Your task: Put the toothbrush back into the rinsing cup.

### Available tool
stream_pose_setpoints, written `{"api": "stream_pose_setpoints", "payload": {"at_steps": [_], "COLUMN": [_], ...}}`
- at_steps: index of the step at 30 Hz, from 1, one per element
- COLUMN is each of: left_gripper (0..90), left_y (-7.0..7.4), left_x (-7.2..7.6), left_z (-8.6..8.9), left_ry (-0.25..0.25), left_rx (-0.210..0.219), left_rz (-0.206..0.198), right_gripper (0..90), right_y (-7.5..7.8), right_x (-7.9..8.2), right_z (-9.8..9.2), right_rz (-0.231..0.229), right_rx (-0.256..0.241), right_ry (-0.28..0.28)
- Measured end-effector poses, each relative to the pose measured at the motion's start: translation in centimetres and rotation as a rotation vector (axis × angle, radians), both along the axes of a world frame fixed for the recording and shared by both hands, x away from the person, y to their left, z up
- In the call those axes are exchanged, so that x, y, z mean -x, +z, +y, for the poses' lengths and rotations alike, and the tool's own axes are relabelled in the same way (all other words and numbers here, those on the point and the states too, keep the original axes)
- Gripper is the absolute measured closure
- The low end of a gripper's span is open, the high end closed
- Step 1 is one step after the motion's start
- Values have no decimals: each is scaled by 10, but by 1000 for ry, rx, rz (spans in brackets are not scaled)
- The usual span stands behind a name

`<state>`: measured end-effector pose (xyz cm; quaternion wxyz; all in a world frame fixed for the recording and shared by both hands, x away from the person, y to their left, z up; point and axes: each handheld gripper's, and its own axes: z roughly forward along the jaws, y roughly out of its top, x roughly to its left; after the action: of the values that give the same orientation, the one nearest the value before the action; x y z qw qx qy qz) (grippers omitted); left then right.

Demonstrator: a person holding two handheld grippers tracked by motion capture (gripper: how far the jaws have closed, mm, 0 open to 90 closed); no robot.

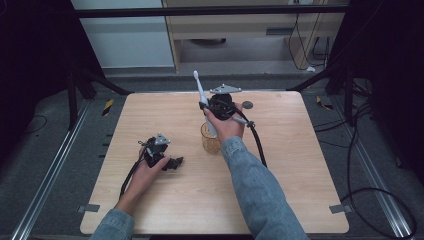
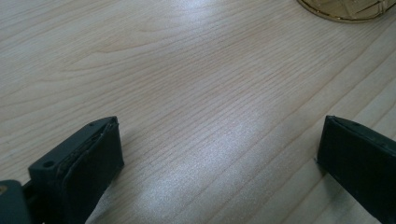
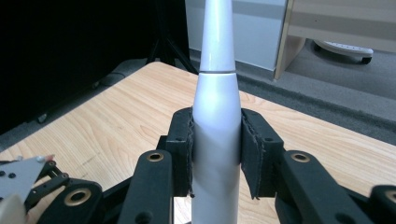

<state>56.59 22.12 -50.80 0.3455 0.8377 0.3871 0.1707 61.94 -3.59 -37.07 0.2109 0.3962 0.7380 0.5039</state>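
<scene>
One toothbrush: we see a white electric toothbrush, slim and tapered, upright above the amber cup.
Right gripper: we see it pinching the handle.
Left gripper: spread, on the wooden table.
Cup: we cannot tell its contents.

Square light-wood table: amber see-through glass cup near centre; small dark grey round disc at far edge (well apart from cup)

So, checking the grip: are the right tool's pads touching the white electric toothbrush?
Touching. The right gripper view shows both pads pressed flush against the white electric toothbrush, no gap.
</scene>
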Motion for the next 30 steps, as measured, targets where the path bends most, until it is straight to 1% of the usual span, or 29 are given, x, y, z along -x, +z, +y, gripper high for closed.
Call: {"api": "stream_pose_setpoints", "payload": {"at_steps": [11, 20, 24, 30], "left_gripper": [0, 0, 0, 0], "left_y": [0, 0, 0, 0], "left_x": [0, 0, 0, 0], "left_z": [0, 0, 0, 0], "left_ry": [-2, -2, -2, -2], "left_rx": [-4, -4, -4, -4], "left_rz": [1, 1, 1, 1], "right_gripper": [667, 668, 668, 667], "right_y": [-10, -10, -12, -14], "right_x": [2, 6, 8, 11], "right_z": [-4, -2, -4, -7], "right_rz": [26, 24, 34, 36], "right_rx": [23, 61, 63, 78], "right_ry": [1, 19, 19, 25]}}
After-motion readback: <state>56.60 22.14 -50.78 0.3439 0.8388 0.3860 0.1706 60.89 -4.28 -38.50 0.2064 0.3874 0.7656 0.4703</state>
